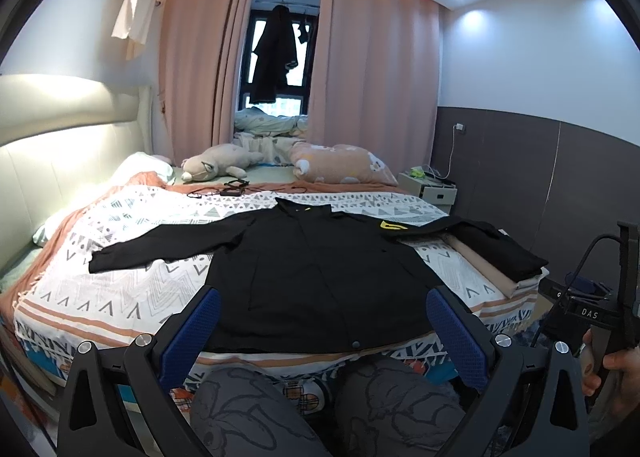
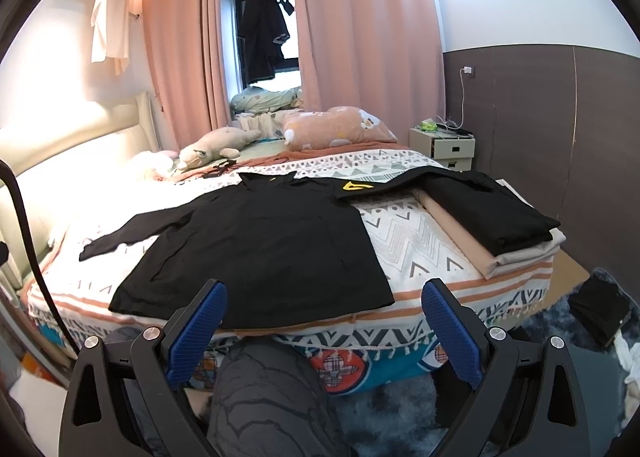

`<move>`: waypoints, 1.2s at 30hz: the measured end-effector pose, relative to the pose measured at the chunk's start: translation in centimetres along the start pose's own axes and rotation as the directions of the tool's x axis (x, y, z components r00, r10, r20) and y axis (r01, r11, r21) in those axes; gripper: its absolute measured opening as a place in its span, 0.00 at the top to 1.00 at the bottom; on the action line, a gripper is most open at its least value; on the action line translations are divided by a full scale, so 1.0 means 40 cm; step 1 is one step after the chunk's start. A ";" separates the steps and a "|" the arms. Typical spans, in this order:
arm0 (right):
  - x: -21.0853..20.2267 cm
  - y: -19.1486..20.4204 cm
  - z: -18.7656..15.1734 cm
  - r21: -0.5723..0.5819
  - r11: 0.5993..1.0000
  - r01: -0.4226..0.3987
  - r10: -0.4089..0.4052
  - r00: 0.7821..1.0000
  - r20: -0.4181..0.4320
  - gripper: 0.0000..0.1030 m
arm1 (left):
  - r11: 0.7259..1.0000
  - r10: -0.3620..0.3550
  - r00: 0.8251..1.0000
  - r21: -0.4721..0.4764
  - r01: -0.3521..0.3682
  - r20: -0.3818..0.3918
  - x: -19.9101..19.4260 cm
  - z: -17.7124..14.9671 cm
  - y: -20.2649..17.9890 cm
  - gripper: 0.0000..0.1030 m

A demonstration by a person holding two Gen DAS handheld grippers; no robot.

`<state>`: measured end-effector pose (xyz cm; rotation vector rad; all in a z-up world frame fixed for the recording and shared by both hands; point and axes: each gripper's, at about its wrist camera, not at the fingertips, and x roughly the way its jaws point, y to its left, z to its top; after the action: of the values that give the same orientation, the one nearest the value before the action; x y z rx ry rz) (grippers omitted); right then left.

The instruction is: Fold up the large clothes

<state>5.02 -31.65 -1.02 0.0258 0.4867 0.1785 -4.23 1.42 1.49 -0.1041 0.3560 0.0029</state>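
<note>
A large black long-sleeved garment (image 1: 312, 277) lies spread flat on the patterned bedspread (image 1: 132, 257), sleeves stretched left and right, a yellow emblem (image 1: 394, 226) on its right sleeve. The right wrist view shows the same garment (image 2: 260, 253) and emblem (image 2: 354, 186). My left gripper (image 1: 322, 317) hovers open over the garment's hem at the bed's near edge, holding nothing. My right gripper (image 2: 322, 313) is also open and empty, just short of the hem's right corner. The right sleeve's end rests on a folded stack.
A folded stack of black and beige clothes (image 2: 492, 217) sits on the bed's right corner. Plush toys (image 1: 218, 167) and a pillow (image 1: 340, 163) lie at the far end. A nightstand (image 2: 442, 147) stands by the right wall. The person's knees (image 1: 304, 409) are below the bed edge.
</note>
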 end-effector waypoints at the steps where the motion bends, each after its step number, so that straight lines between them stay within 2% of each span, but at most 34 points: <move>1: 0.001 0.000 -0.001 0.001 1.000 0.002 -0.002 1.000 -0.001 0.05 | 1.000 -0.001 1.000 -0.001 0.001 0.000 0.000 0.001 0.003 0.00; 14: -0.022 -0.025 0.000 0.006 1.000 0.017 -0.017 1.000 0.007 0.05 | 1.000 0.010 1.000 -0.020 -0.010 -0.016 0.004 -0.008 0.011 0.00; 18: -0.023 -0.020 0.015 -0.025 0.999 0.023 -0.023 1.000 0.001 0.05 | 0.999 -0.014 0.999 -0.036 0.013 -0.030 0.023 -0.013 0.016 0.00; 21: -0.024 -0.014 0.031 -0.028 1.000 0.013 -0.013 1.000 0.003 0.05 | 0.999 -0.010 0.999 -0.043 0.008 -0.053 0.040 -0.014 0.017 0.00; 26: -0.028 0.001 0.055 -0.032 0.999 -0.016 0.016 1.000 0.002 0.05 | 0.999 -0.011 0.999 -0.047 0.008 -0.048 0.037 -0.021 0.022 0.00; 31: -0.016 0.005 0.080 -0.017 0.998 -0.063 0.063 0.998 -0.009 0.05 | 0.994 -0.007 0.999 -0.109 0.001 -0.053 0.039 -0.013 0.045 0.00; 36: 0.048 0.009 0.108 -0.005 0.995 -0.098 0.097 0.995 -0.029 0.05 | 0.992 0.069 0.997 -0.106 -0.072 -0.030 0.047 0.012 0.053 0.00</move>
<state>8.66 -30.88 1.92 0.0408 0.5137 0.2764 -2.36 3.55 1.05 -0.1975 0.3853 0.0905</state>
